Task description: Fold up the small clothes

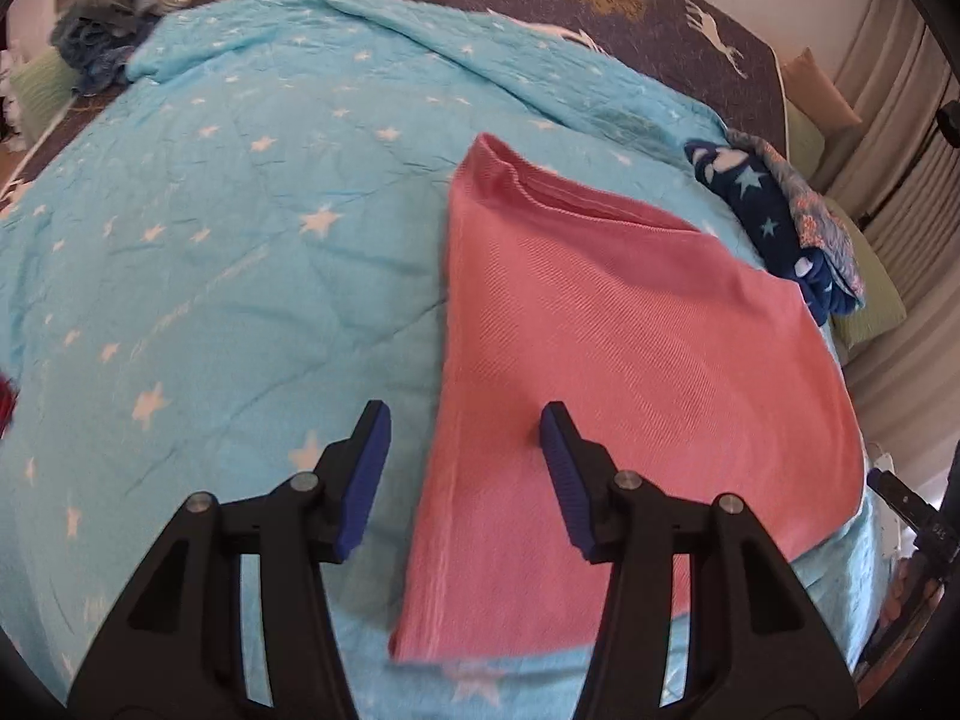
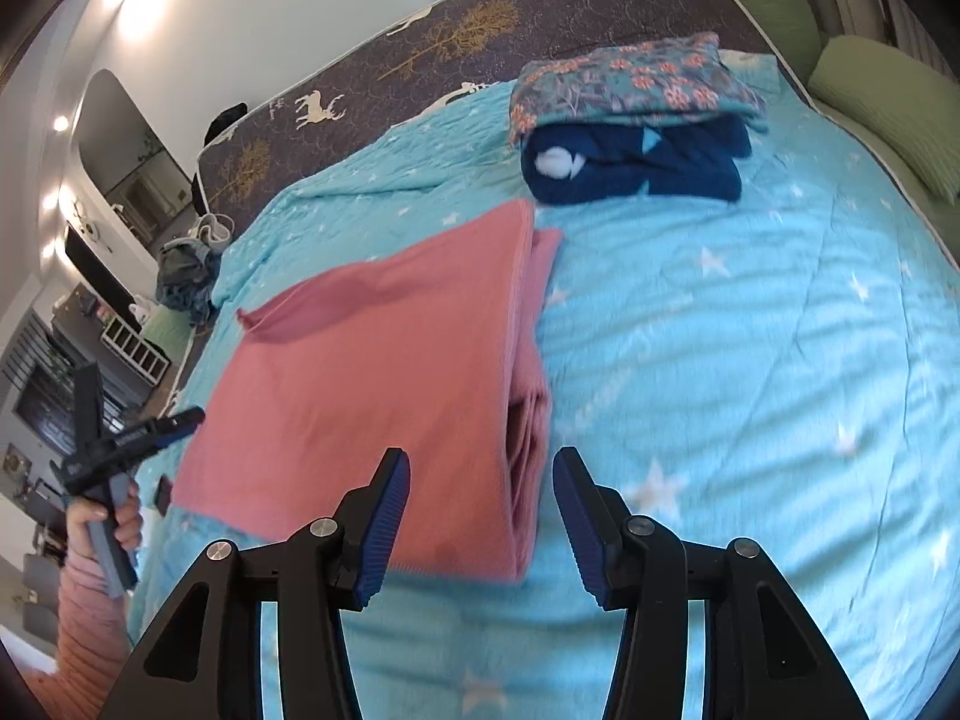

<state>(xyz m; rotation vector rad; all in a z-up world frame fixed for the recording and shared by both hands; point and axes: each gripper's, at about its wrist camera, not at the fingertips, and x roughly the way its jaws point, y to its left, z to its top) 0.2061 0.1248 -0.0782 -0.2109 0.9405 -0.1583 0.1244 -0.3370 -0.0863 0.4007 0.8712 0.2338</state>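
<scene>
Two tongs hover with jaws apart over my bed as I run the rig remotely. Largest in view is the turquoise star-print quilt (image 1: 210, 252), spread across the bed. On it lies the folded pink garment (image 1: 600, 372), the landmark here, flat with layered edges showing on one side. Beyond the pink garment sits a stack: a floral folded piece (image 2: 630, 84) resting on a navy star-print one (image 2: 636, 168). My left tongs (image 1: 465, 450) hang above the pink garment's edge, gripping nothing; my right tongs (image 2: 480, 504) hang above its layered side, likewise gripping nothing.
</scene>
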